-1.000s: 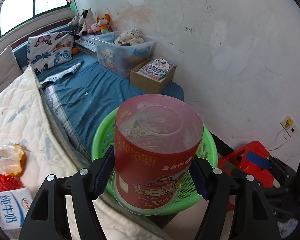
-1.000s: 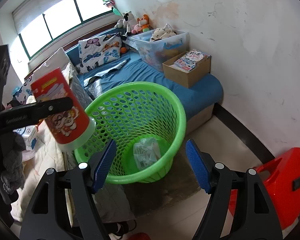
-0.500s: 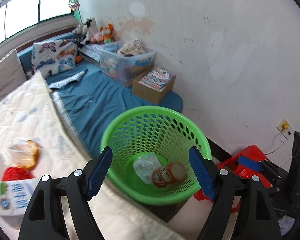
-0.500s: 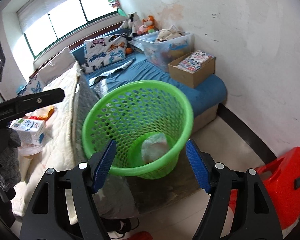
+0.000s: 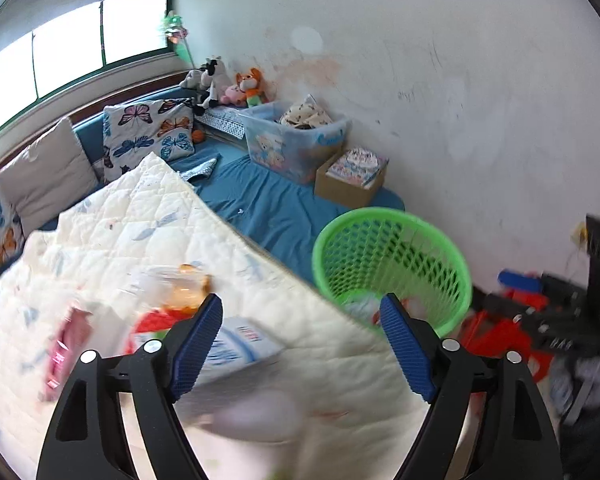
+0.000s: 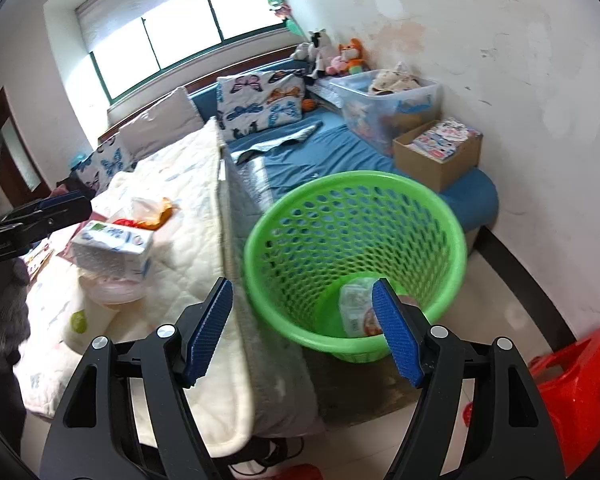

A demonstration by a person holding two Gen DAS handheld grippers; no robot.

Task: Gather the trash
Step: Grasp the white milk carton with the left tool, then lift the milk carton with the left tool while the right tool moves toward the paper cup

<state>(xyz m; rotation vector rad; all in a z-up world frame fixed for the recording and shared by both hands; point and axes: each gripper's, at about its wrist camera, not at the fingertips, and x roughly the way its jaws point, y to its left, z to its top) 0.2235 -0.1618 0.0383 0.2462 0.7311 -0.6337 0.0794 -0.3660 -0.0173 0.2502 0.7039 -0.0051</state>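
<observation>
A green mesh basket [image 6: 356, 178] stands on the floor beside the bed, with a white wrapper [image 6: 354, 300] and a red canister [image 6: 370, 326] at its bottom. My right gripper [image 6: 302, 300] hovers over its near rim, jaws opening, nothing between them. My left gripper [image 5: 300, 320] hangs over the white quilt [image 5: 148, 216], jaws opening and empty, left of the basket [image 5: 380, 248]. On the quilt lie a blue-and-white milk carton [image 6: 112, 248], a clear bag with something orange [image 6: 152, 210], a red item [image 6: 126, 222] and a pink packet [image 5: 66, 344]. The left view is blurred.
A red plastic stool [image 6: 572, 392] sits on the floor right of the basket. A cardboard box [image 6: 436, 156] and a clear storage bin [image 6: 384, 100] stand on the blue mattress by the wall. Butterfly pillows [image 6: 260, 108] and soft toys fill the far end.
The left gripper let go of the red canister, which now lies in the basket, then swung left over the quilt. The right gripper's jaws spread wider and it shifted left.
</observation>
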